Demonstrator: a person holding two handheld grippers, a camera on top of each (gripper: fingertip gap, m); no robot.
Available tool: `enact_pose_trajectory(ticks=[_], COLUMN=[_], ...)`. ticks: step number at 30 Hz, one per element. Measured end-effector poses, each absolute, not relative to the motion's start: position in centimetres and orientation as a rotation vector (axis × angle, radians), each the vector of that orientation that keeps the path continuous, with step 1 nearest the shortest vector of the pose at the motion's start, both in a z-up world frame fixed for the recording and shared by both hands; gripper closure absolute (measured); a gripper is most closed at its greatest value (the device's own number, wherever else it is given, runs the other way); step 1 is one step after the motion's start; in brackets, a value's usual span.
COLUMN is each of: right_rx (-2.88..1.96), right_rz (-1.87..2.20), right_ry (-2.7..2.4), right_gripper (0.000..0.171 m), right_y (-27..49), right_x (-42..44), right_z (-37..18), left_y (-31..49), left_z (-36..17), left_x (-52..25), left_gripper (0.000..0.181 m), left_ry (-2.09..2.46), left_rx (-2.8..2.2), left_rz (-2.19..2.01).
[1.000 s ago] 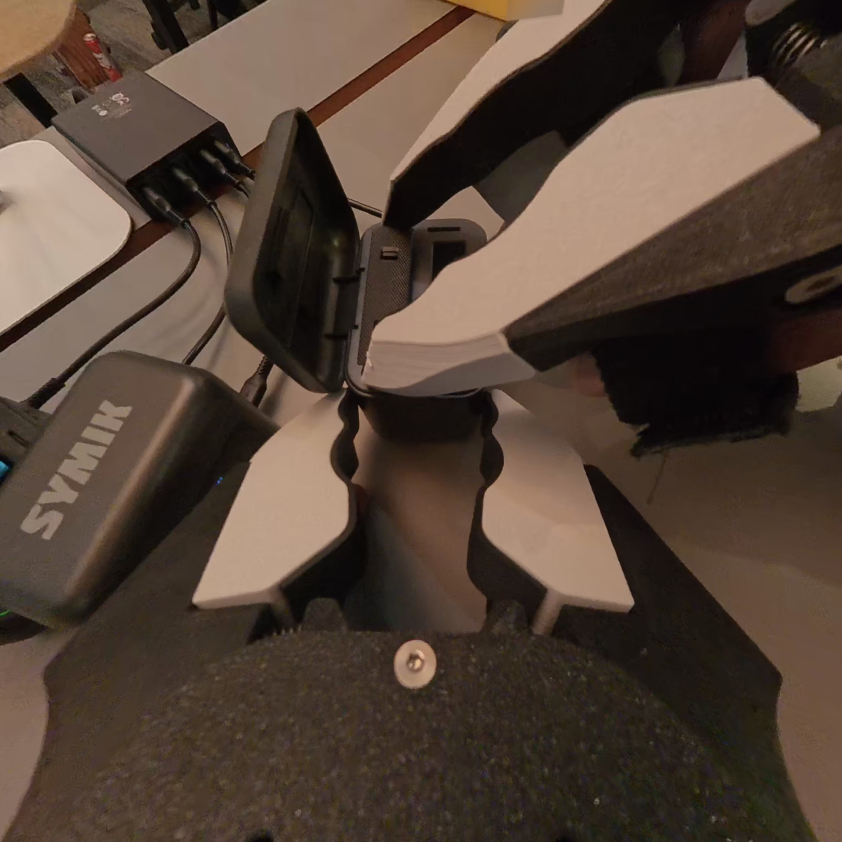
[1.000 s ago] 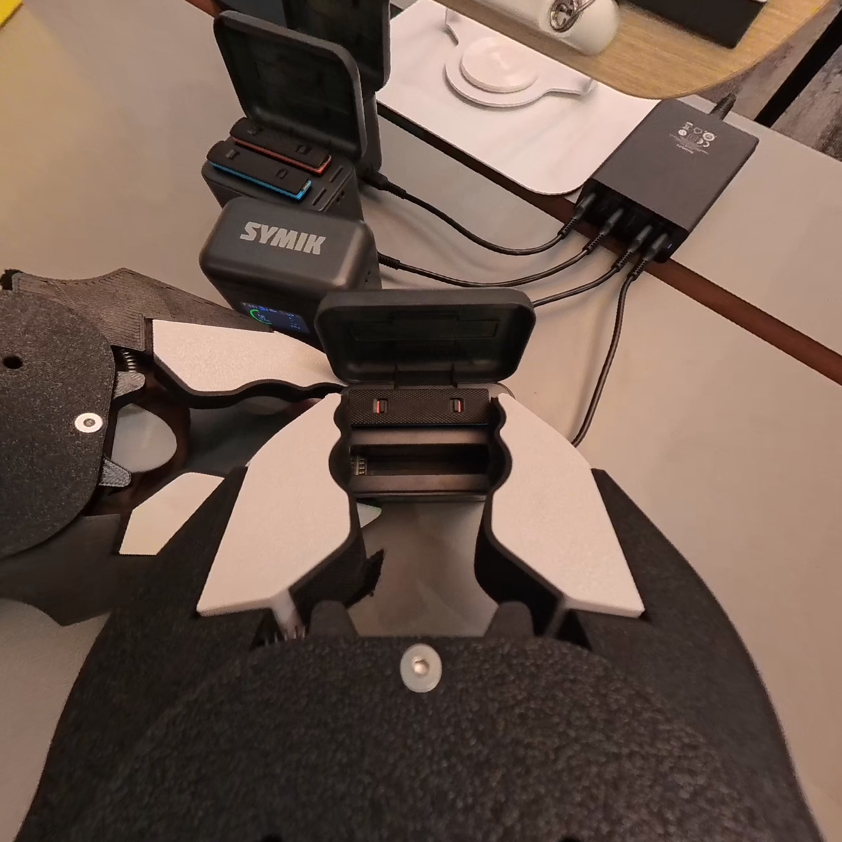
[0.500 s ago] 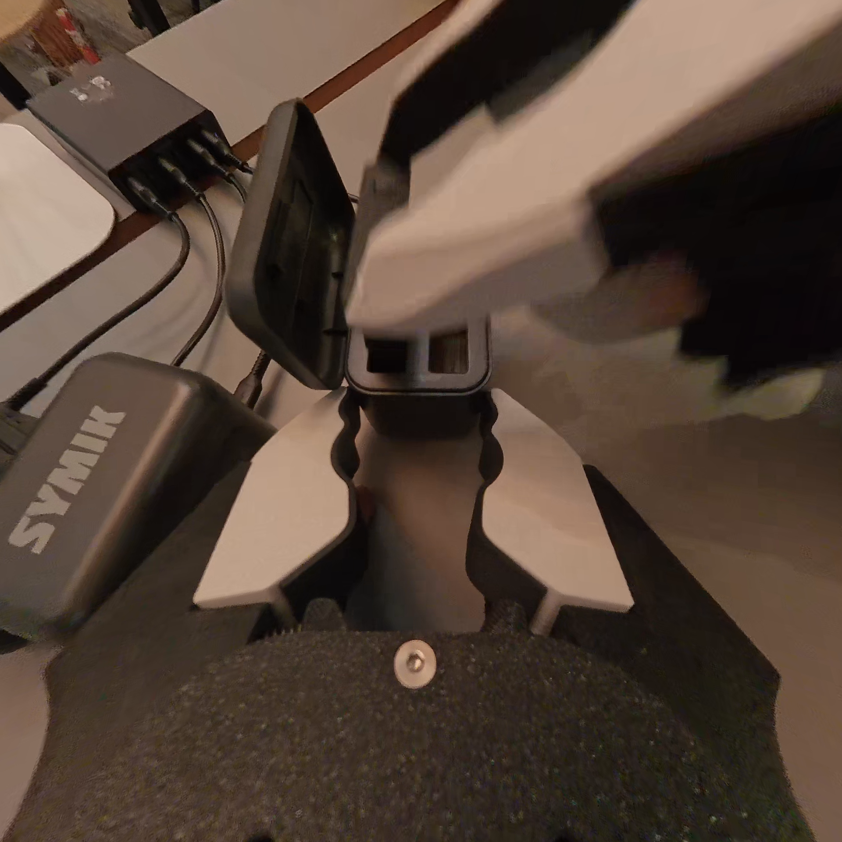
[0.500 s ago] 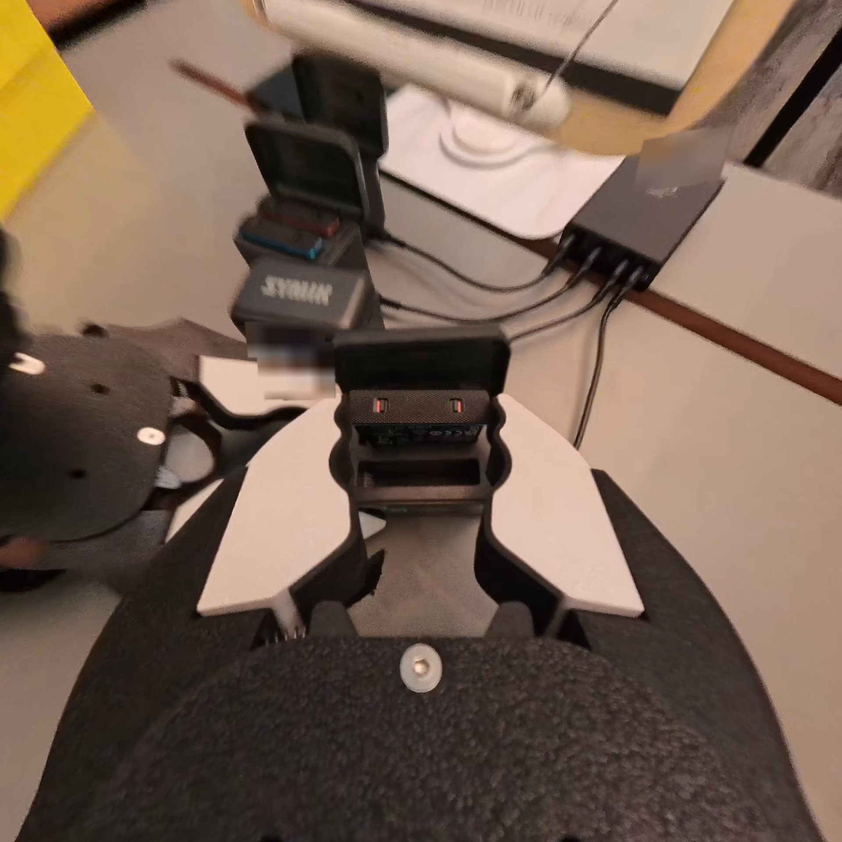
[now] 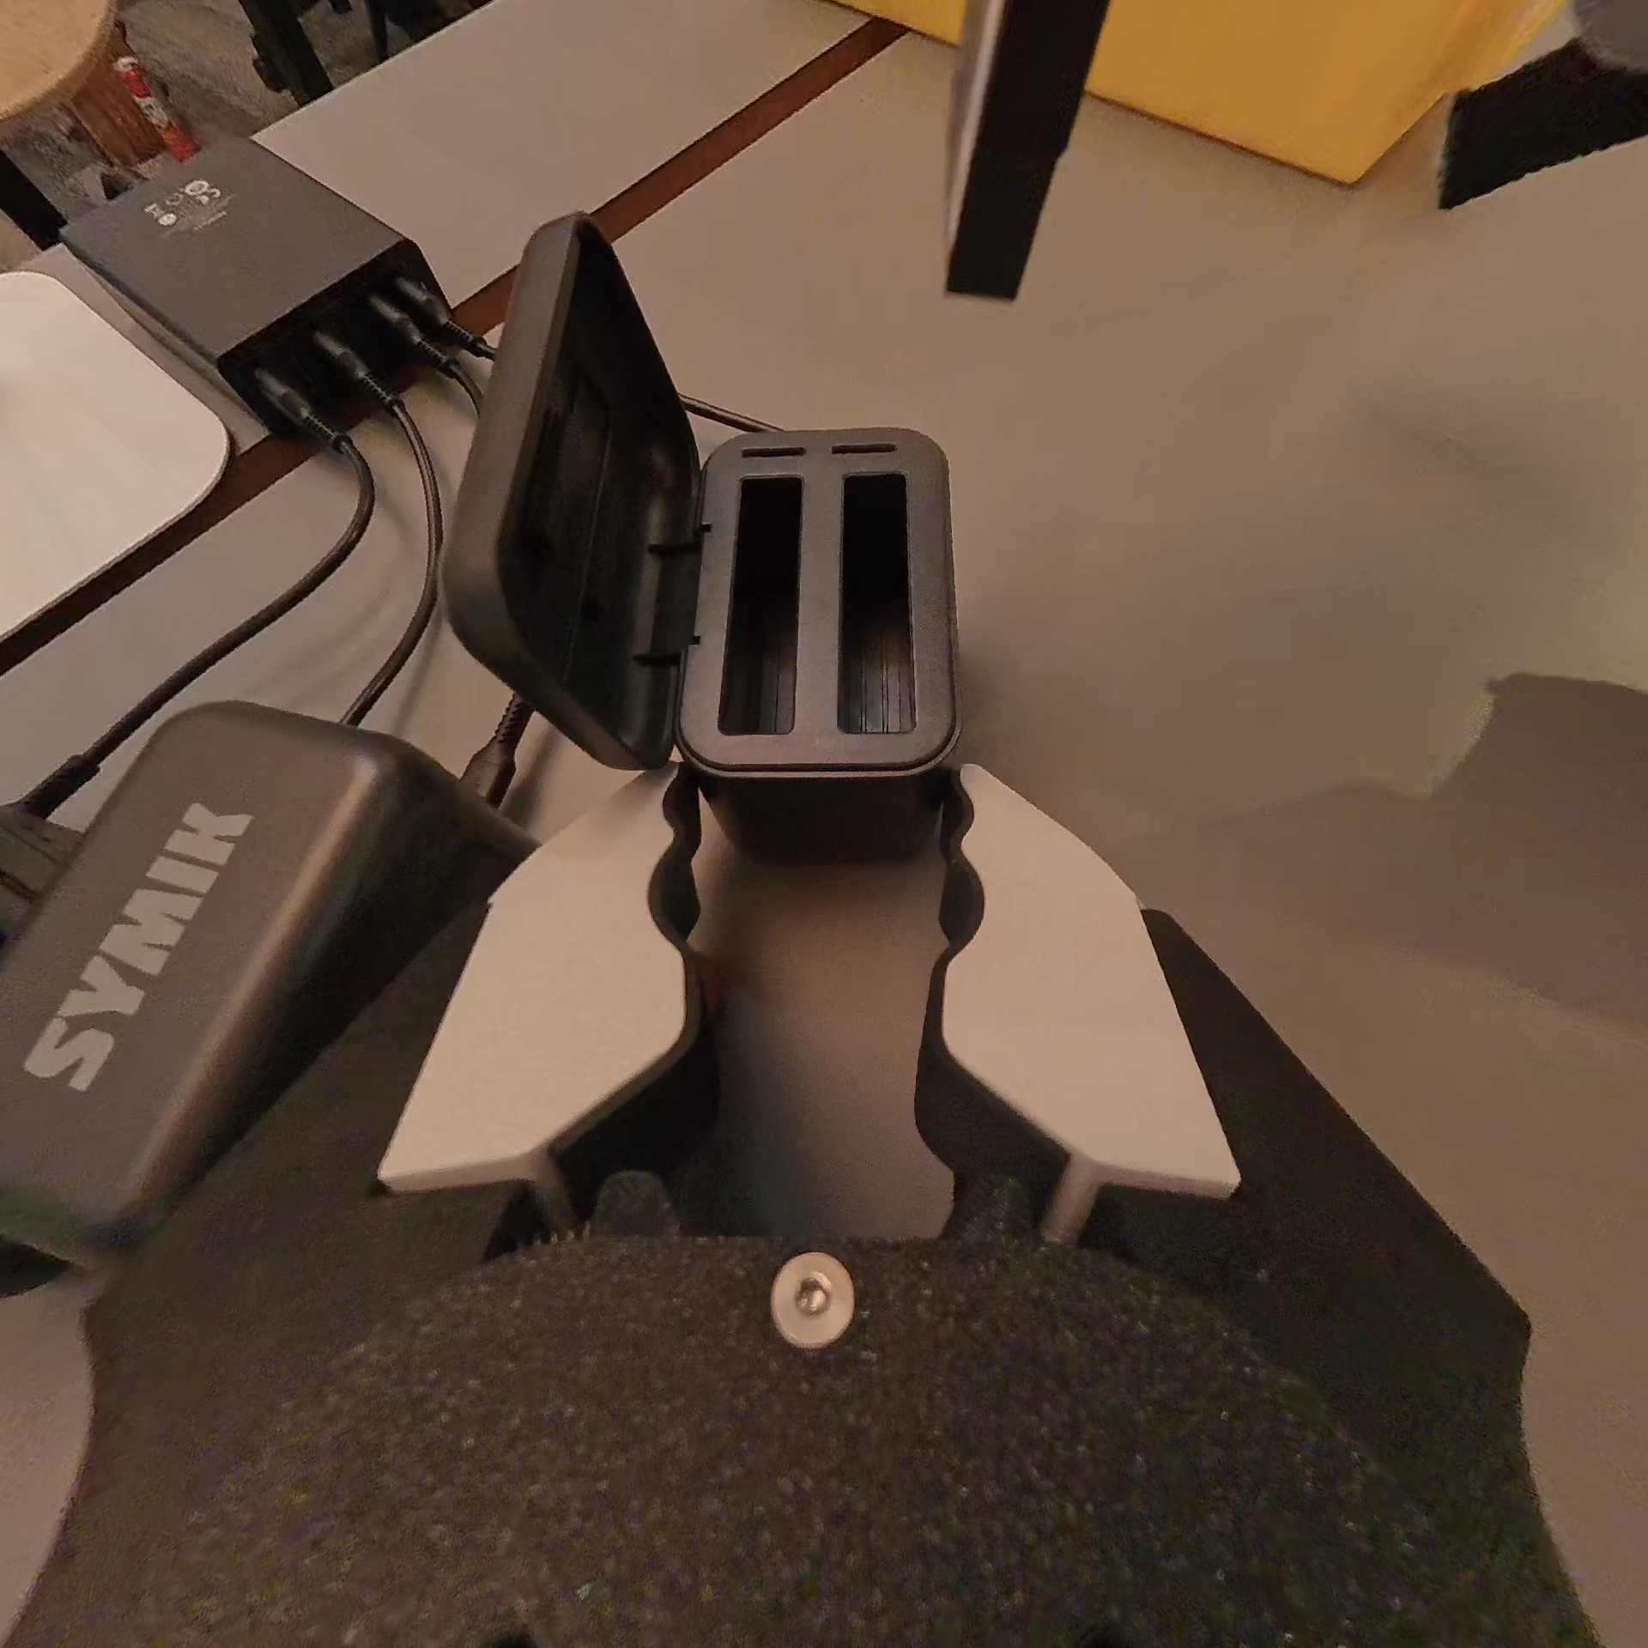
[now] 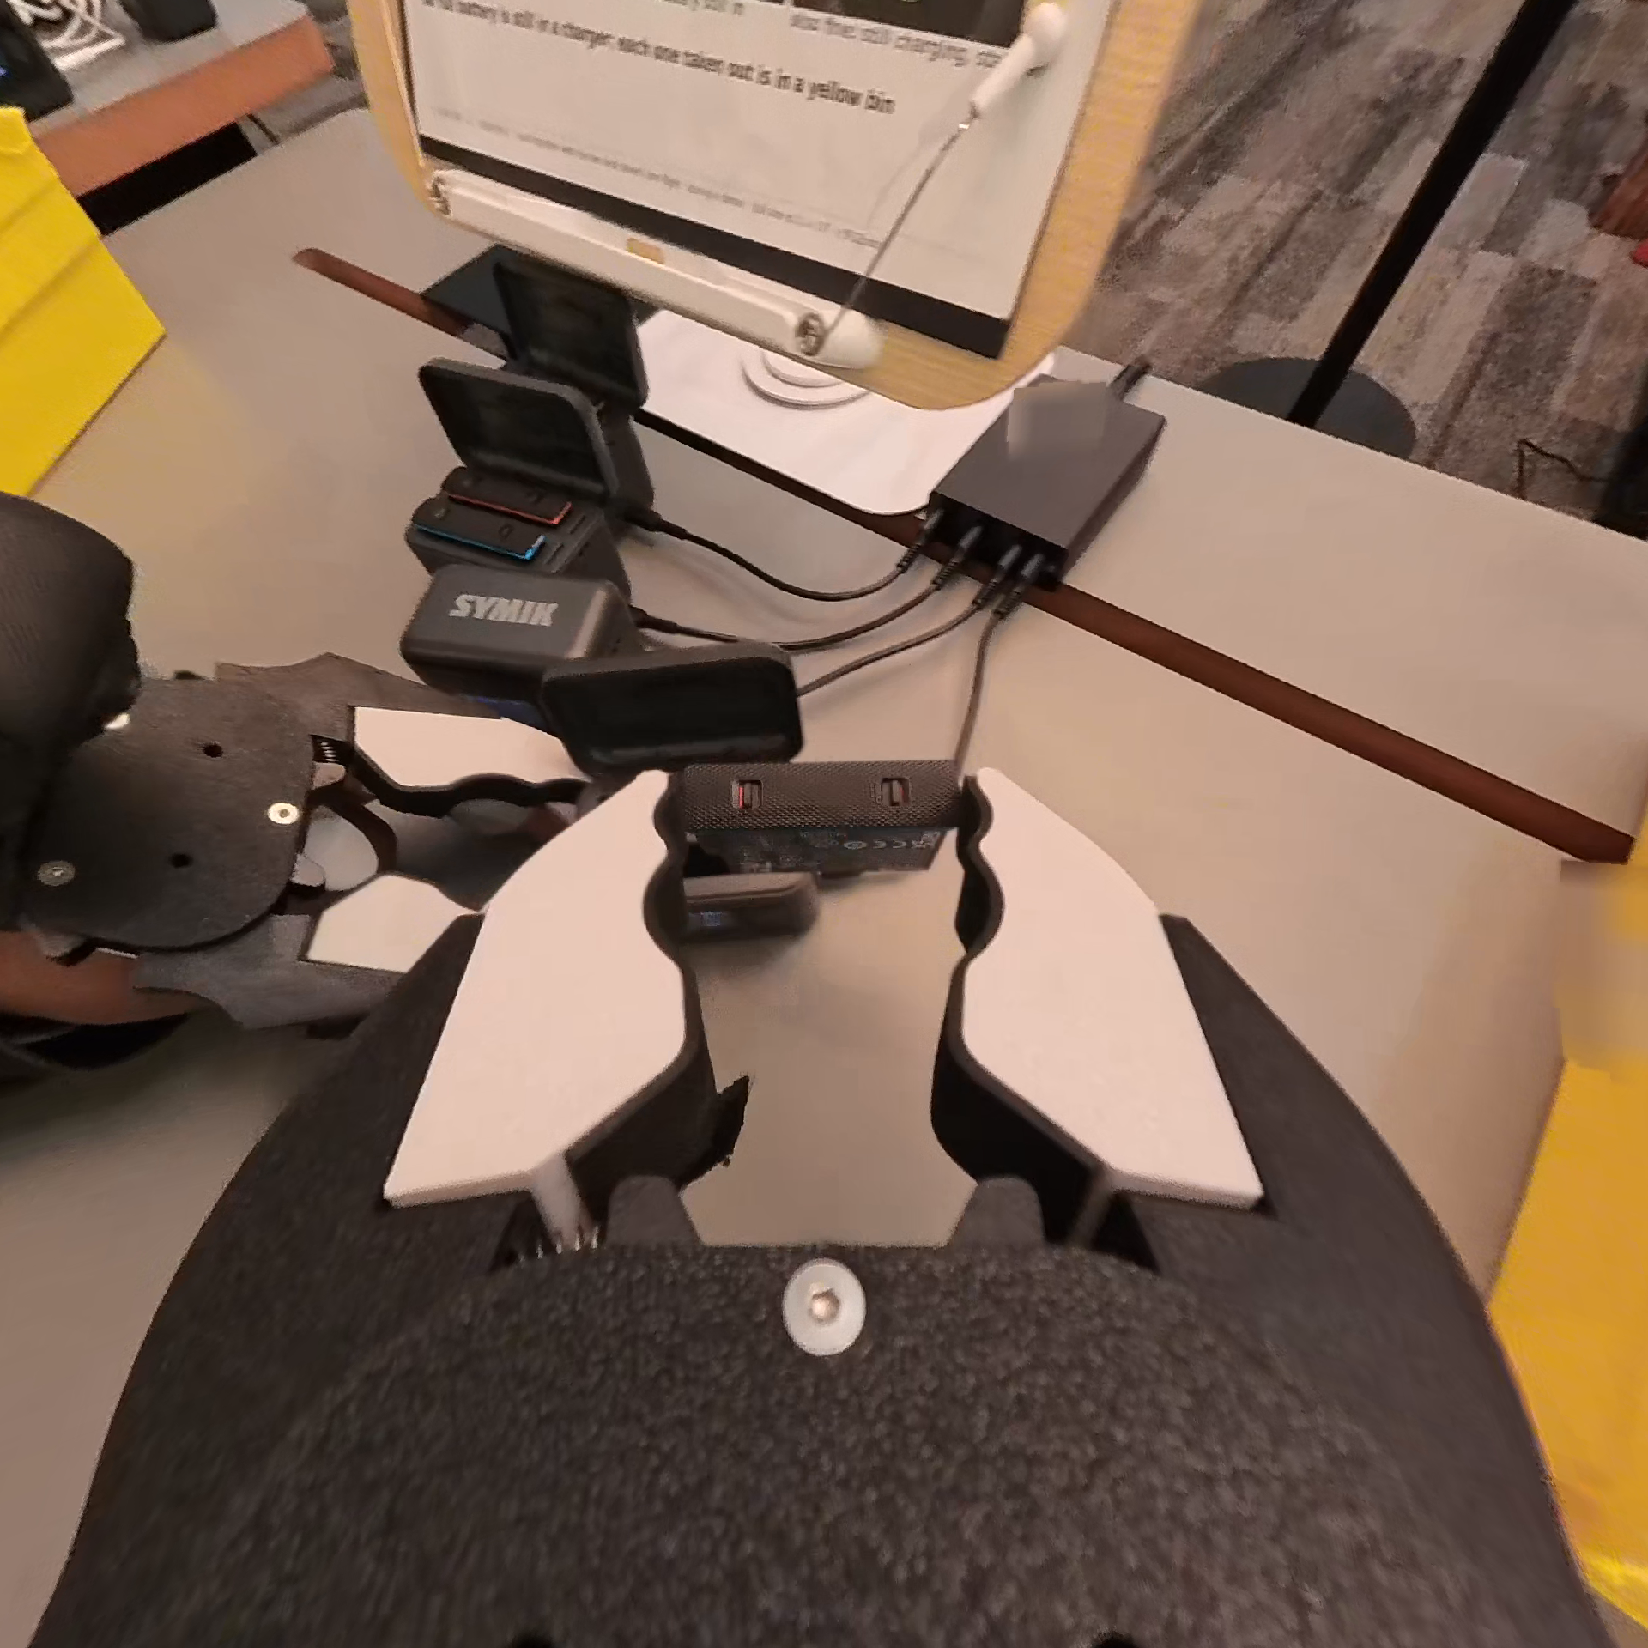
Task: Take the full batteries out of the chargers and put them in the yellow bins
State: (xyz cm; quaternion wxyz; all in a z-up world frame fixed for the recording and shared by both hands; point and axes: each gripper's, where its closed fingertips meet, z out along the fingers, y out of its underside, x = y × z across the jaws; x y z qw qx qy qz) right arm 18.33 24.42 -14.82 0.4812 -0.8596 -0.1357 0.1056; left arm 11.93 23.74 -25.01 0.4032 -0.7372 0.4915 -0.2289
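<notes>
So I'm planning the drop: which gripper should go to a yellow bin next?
Right. The right gripper is shut on the battery, lifted free, with a yellow bin beside it. The left gripper is clamping the emptied charger.

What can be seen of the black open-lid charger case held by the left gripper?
The black matte plastic charger case stands upright on the grey table, its base clamped between the left gripper fingertips. Its hinged lid is swung open to the left. Both long battery slots are empty, with two small slits beyond them. A cable runs from behind it.
</notes>
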Motion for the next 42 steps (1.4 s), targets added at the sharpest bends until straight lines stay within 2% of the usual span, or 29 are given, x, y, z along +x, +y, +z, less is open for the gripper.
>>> enact_pose_trajectory(ticks=[16,22,29,35,42], right_rx=[-2.077,-2.019,-1.987,-2.125,-2.170], right_rz=[0.203,0.148,0.016,-0.032,-0.137], right_ry=[-0.132,-0.004,0.173,0.296,0.336], right_gripper=[0.112,0.112,0.112,0.112,0.112], right_y=[18.0,15.1,17.0,22.3,19.6], right_x=[27.1,32.5,40.6,44.5,43.8], right_z=[-14.1,-12.1,-9.3,-12.4,-16.8], left_y=[23.8,23.8,23.8,23.7,23.7], left_z=[-25.2,-25.4,-25.4,-25.5,-25.5], left_x=[11.4,11.2,11.2,11.1,11.1], left_gripper=[0.129,0.130,0.130,0.130,0.130], left_ry=[1.314,1.324,1.328,1.337,1.342], left_rx=[-1.824,-1.821,-1.811,-1.800,-1.805], left_rz=[-0.553,-0.543,-0.521,-0.503,-0.513])
